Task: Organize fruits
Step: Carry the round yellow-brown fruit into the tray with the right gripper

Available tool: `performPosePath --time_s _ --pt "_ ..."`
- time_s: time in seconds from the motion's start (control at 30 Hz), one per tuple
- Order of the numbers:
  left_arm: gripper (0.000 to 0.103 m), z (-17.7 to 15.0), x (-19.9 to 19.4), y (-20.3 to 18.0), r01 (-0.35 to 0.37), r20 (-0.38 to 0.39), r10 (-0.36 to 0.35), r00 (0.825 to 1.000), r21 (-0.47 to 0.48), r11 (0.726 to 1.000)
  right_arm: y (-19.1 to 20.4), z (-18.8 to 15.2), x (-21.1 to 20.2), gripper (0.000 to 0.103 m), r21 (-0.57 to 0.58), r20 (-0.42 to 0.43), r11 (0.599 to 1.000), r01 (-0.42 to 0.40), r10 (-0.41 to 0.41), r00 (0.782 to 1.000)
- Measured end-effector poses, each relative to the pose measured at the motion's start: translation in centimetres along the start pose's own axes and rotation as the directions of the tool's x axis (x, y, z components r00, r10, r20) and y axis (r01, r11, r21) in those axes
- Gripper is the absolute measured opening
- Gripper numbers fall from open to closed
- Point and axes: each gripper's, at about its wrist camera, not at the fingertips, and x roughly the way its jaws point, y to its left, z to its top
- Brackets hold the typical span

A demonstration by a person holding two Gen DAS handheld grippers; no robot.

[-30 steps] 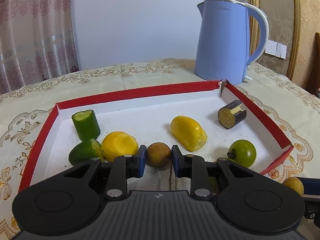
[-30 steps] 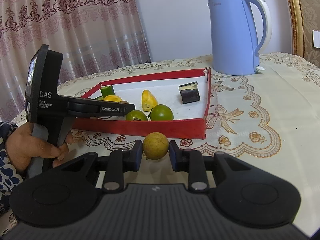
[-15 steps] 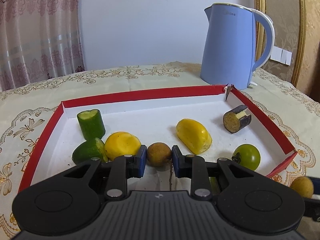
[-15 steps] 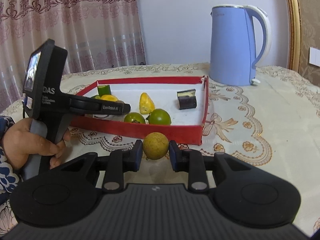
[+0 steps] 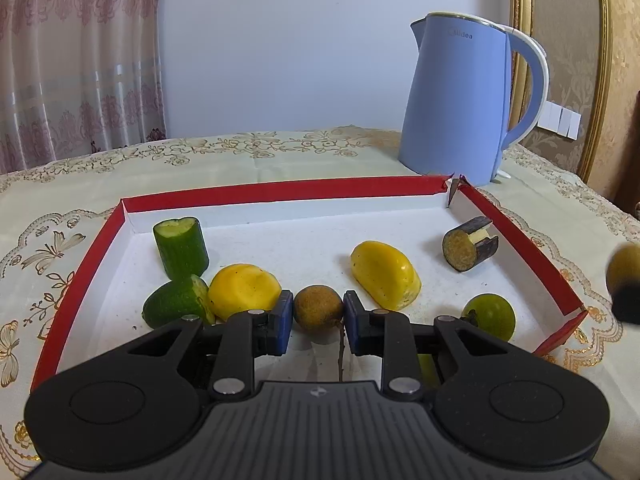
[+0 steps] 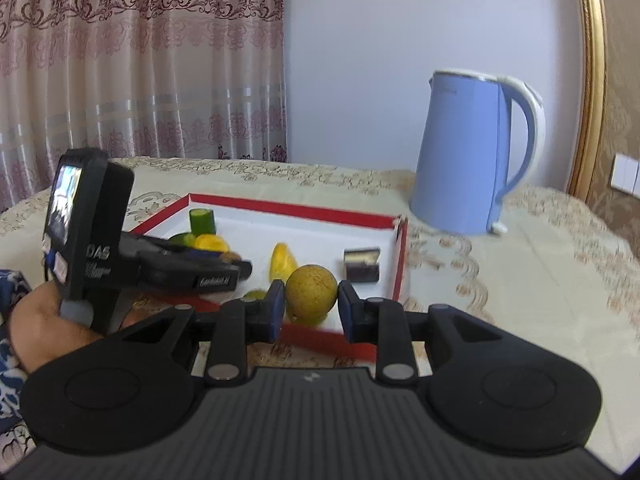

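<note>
Left gripper: jaws clenched on a small round brown fruit, low over the floor of the red-rimmed tray, near its front edge; whether the fruit touches the floor cannot be told.

Right gripper: jaws clenched on a round yellow-brown fruit, held in the air in front of the tray's near wall (this view is motion-blurred).

Tray contents, left wrist view:
- upright cucumber section, back left
- cucumber end piece lying just in front of it, touching a yellow fruit piece
- second yellow fruit piece, right of centre
- green round fruit, front right corner
- dark-skinned eggplant section on its side, beside the right wall

Surroundings: cream embroidered tablecloth; light blue electric kettle behind the tray's far right corner; patterned curtain; a person's hand gripping the left gripper's handle.
</note>
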Motion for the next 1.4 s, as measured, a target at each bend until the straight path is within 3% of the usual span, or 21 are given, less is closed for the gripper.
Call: performPosePath --time_s 0.33,0.4,1.07,1.4 --pt "0.026 0.2 -0.2 0.1 0.012 0.011 -0.012 1.000 -0.003 1.000 -0.1 2.8 3.3 0.027 -0.073 -0.028 0.997 0.019 -0.021 0.999" --pt "0.026 0.1 0.4 -0.2 0.005 -0.015 -0.005 1.000 0.015 1.000 -0.1 2.8 3.9 0.027 -0.075 -0.037 0.997 0.016 -0.019 0.999" --pt "0.026 0.1 0.3 0.0 0.014 -0.010 -0.014 1.000 -0.007 1.000 -0.4 2.4 9.9 0.027 -0.046 -0.111 0.999 -0.003 -0.002 0.994" --pt "0.026 0.1 0.3 0.1 0.017 -0.009 -0.017 1.000 -0.017 1.000 -0.8 1.7 10.8 0.027 -0.040 -0.142 0.999 -0.004 -0.002 0.990"
